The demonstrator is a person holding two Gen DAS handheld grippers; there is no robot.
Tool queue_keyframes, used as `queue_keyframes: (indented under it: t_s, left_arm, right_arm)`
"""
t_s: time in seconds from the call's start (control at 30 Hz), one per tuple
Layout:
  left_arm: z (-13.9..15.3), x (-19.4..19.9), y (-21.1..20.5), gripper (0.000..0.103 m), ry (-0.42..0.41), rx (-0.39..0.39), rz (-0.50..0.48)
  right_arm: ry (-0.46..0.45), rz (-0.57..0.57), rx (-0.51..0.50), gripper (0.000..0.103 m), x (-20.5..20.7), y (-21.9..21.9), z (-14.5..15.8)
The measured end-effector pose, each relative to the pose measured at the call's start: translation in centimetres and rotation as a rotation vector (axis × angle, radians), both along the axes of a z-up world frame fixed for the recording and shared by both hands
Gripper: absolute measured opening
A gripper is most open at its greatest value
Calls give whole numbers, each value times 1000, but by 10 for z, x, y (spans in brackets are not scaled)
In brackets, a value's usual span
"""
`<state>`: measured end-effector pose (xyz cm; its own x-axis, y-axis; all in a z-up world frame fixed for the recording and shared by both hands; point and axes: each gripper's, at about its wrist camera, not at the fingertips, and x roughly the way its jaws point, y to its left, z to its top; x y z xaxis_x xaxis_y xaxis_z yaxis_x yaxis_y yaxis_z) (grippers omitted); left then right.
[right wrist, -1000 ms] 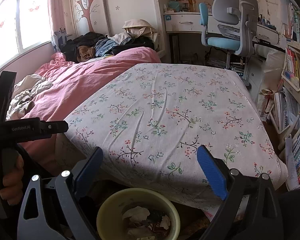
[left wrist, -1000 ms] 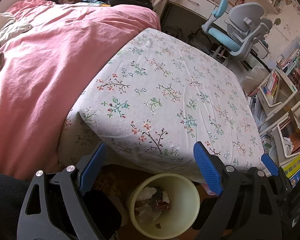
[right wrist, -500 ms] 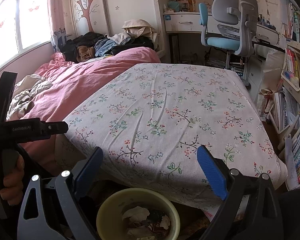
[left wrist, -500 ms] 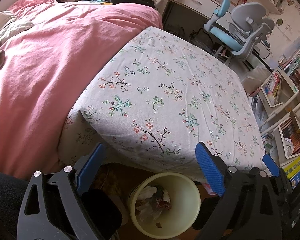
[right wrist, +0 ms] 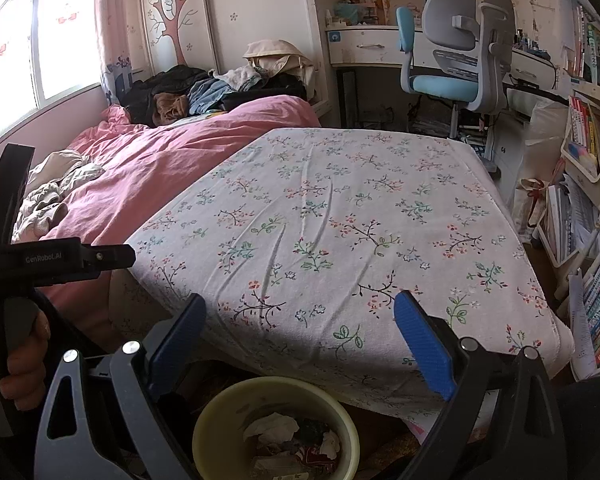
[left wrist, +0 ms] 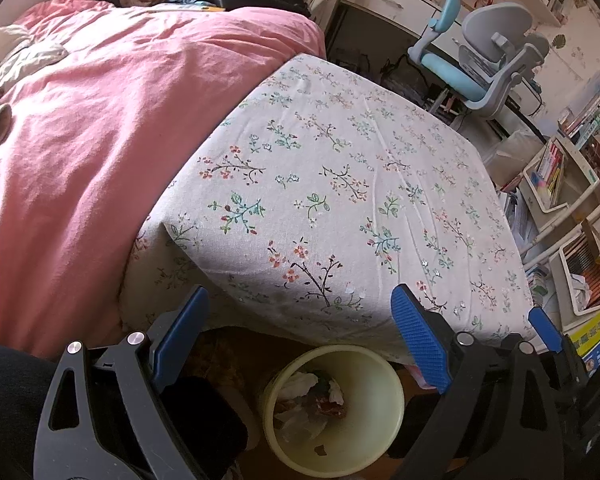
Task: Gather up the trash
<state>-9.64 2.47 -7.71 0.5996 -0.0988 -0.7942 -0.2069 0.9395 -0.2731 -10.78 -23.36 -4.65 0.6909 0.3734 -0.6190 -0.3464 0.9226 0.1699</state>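
Observation:
A pale yellow waste bin (left wrist: 384,384) stands on the floor at the foot of the bed, holding crumpled paper and wrappers (left wrist: 312,396). My left gripper (left wrist: 300,320) hangs open above it, nothing between its blue pads. In the right wrist view the same bin (right wrist: 220,412) sits low in the middle with its trash (right wrist: 284,432) showing. My right gripper (right wrist: 298,328) is also open and empty, held over the bin's near side. The left gripper's black body (right wrist: 56,260) and the hand holding it (right wrist: 20,364) appear at the left of that view.
The bed carries a floral sheet (left wrist: 340,184) and a pink duvet (left wrist: 80,140), with clothes piled at its head (right wrist: 204,92). A blue-grey desk chair (right wrist: 456,56) and a desk stand beyond. Bookshelves and stacked books (right wrist: 596,292) crowd the right side.
The left wrist view has tilted slightly so more of the bed's head shows. Both grippers stay open and the bin has not moved.

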Motion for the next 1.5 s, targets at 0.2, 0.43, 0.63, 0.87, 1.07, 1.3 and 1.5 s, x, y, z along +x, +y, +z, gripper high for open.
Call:
queue_keyframes:
  t_s: [0.2,0.43,0.63,0.87,1.07,1.3,1.5]
  left_arm:
    - [5,0,-5,89,-14,47,-16]
    - [12,-2,-7,90,-37,104,0]
    - [15,-4,-6,91,-56,124,0]
    - [24,-11,-13,96,-137,223,0]
    - [26,-10,-9,96,-122,223,3]
    - [29,-10,-11,96,-128,235,3]
    - [29,-12,-16,96,-144,247,-7]
  right_arm:
    - [-1,-1,0,91,0,0,0]
    - [-4,-9,2,91,1,-2,3]
    - [-3,-8,1,91,2,-3,3]
    - [-5,-8,1,92,1,-3,3]
    - [-5,-10,1,92,2,-4,3]
    - [-5,-11,0,92,2,-4,3]
    - [-4,-13,-1,92,3,-6,3]
